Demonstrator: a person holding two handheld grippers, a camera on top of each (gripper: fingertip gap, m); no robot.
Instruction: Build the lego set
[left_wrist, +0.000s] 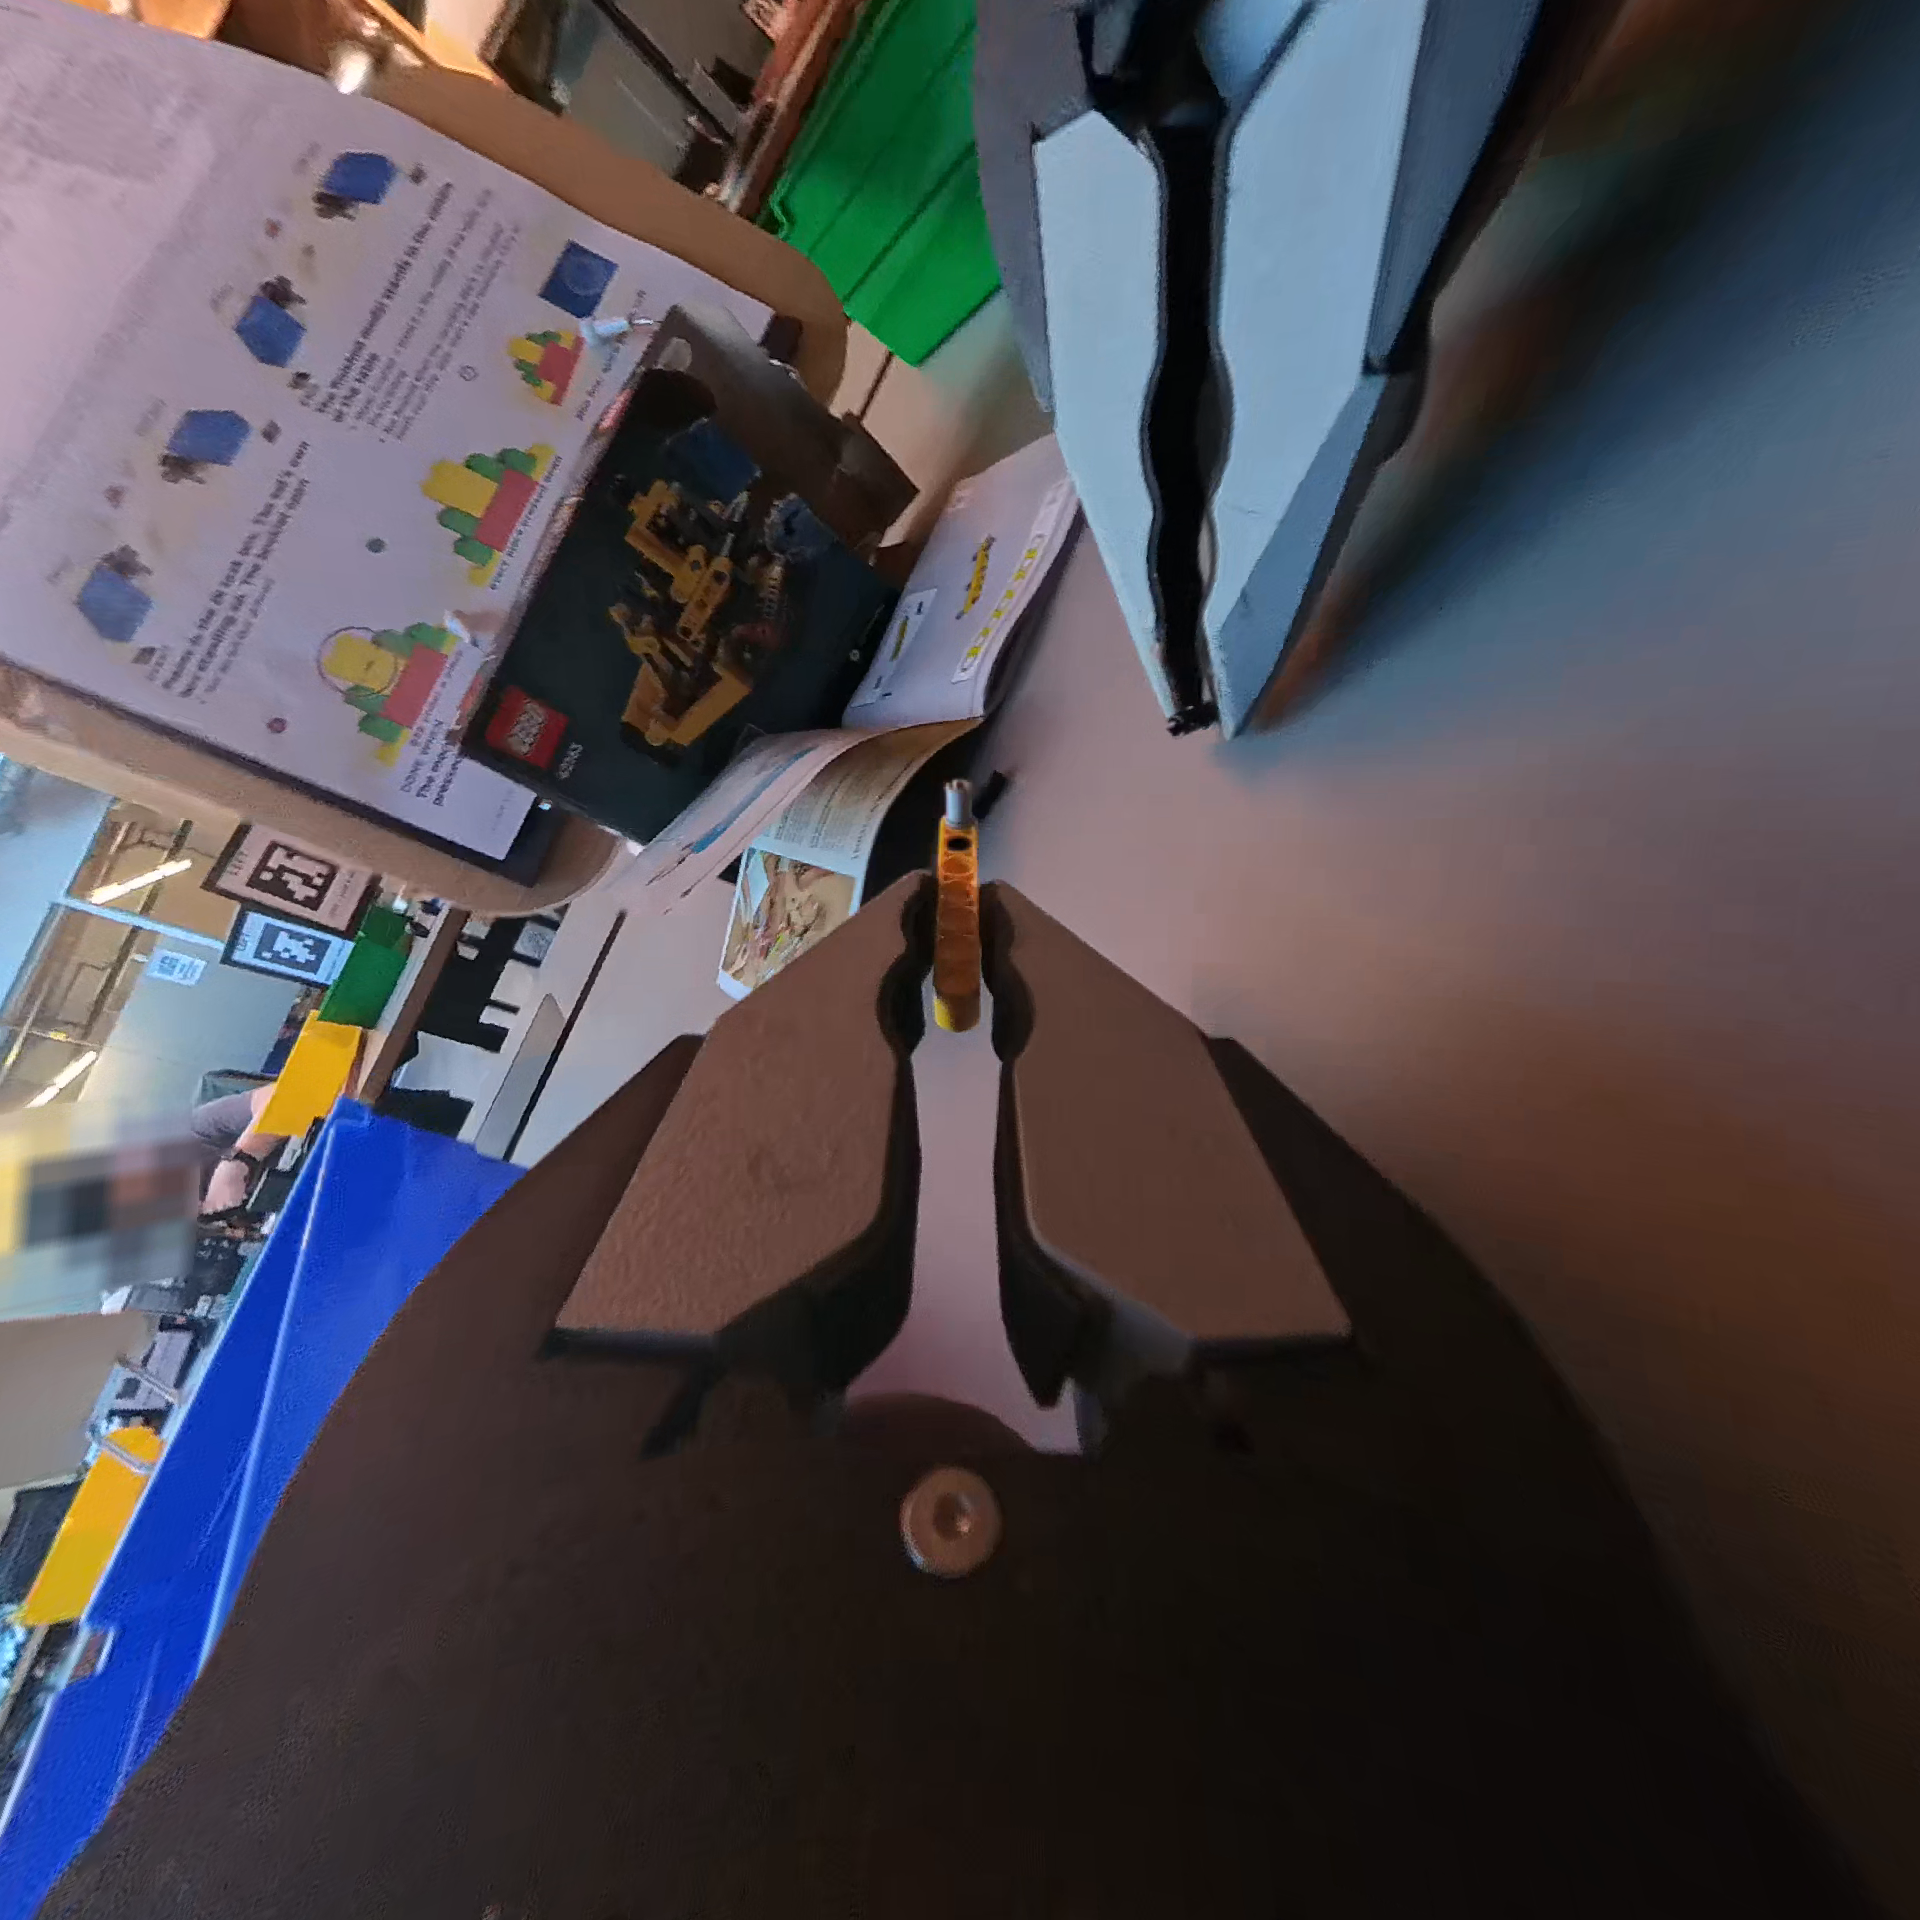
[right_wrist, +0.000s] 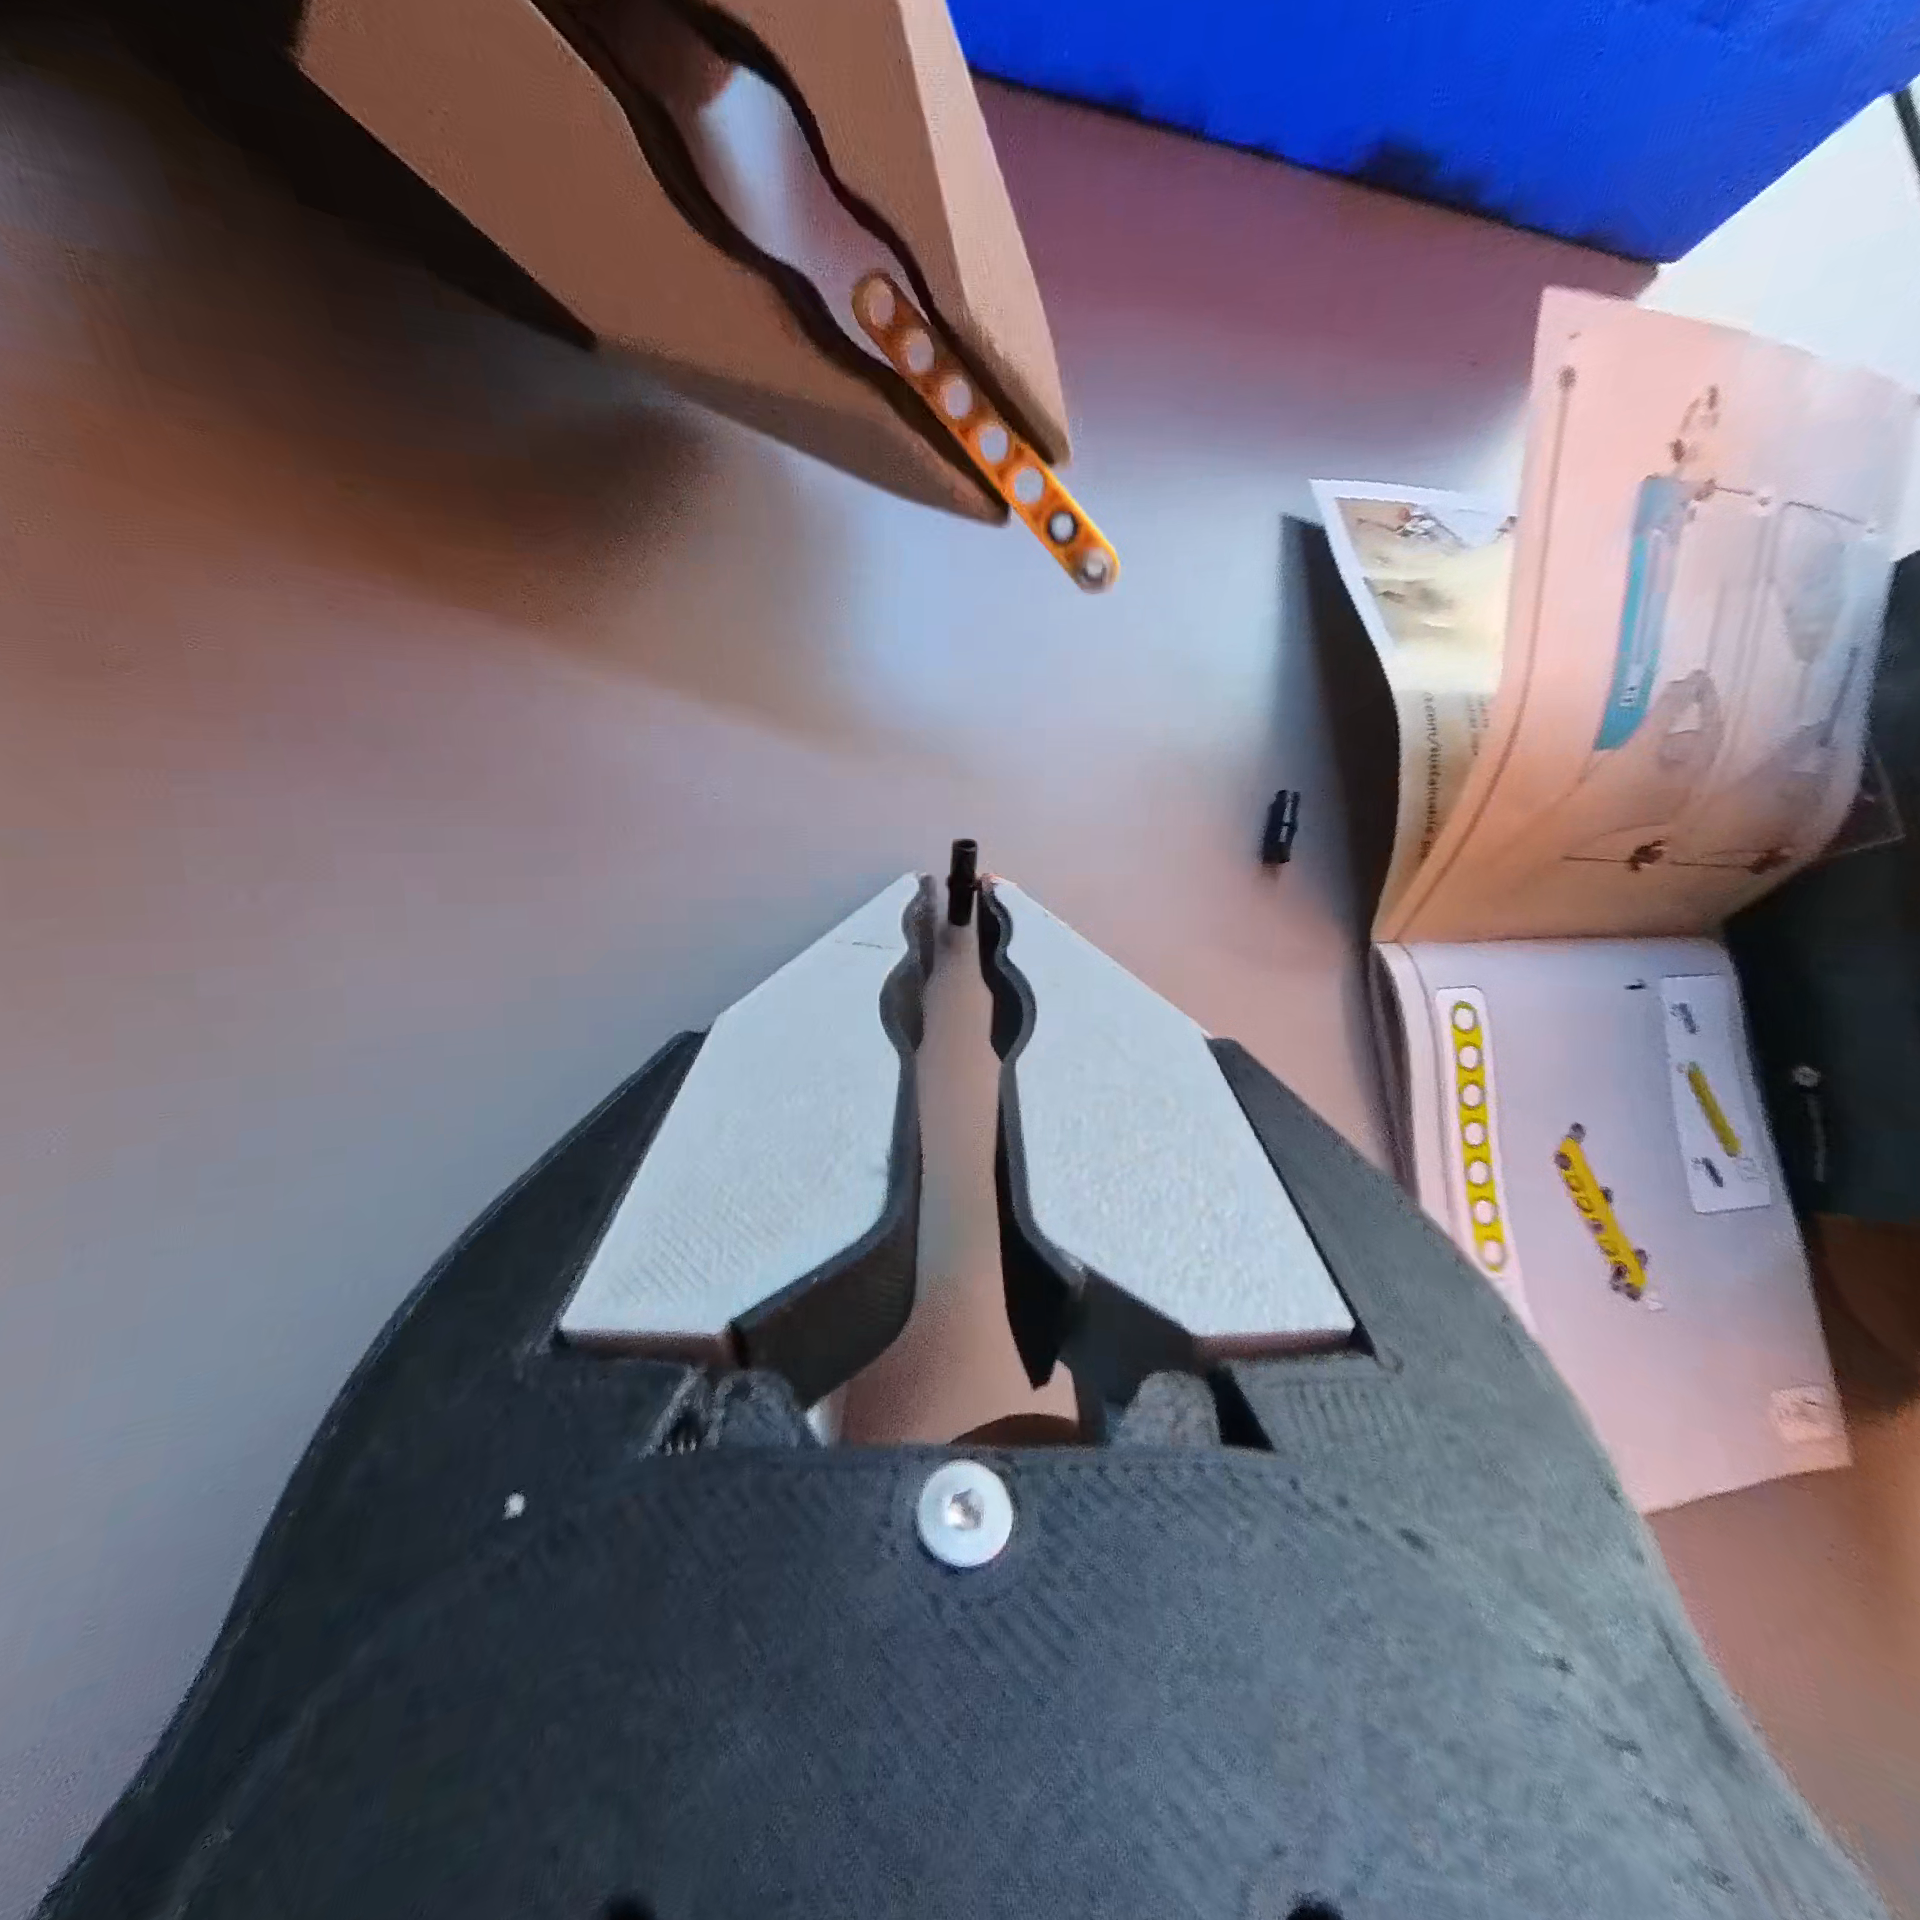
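My left gripper is shut on a yellow beam with several holes, held edge-on above the table, with a grey pin in its far end. The same beam shows in the right wrist view, sticking out of the left gripper at the upper middle. My right gripper is shut on a small black pin that stands out past its tips. It also shows in the left wrist view at the upper right. A second black pin lies on the table beside the booklet.
An open instruction booklet lies at the table's right. The black set box leans against a printed sheet on a board. A blue bin stands at the far edge. A person sits in the far background.
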